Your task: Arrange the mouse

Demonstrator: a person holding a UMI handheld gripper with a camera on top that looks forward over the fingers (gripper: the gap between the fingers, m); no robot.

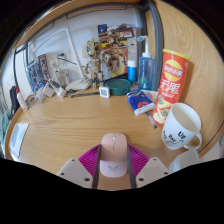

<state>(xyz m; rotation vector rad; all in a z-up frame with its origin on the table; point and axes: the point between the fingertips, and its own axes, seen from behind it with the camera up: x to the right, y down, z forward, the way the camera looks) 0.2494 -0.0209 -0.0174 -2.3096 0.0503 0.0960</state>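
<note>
A pale pink computer mouse [113, 153] lies lengthwise between my gripper's two fingers, its front end pointing out over the wooden desk [70, 125]. My gripper [113, 160] is shut on it: the magenta pads [91, 158] press against both of its sides with no gap showing. The rear of the mouse reaches back between the finger bases. I cannot tell whether the mouse rests on the desk or hangs just above it.
A white mug [184, 128] stands close to the right. Beyond it are a tall red and yellow chips can [171, 84], a flat packet [141, 101], bottles [146, 68] and a small white cube [104, 91]. Boxes [42, 76] stand at the back left.
</note>
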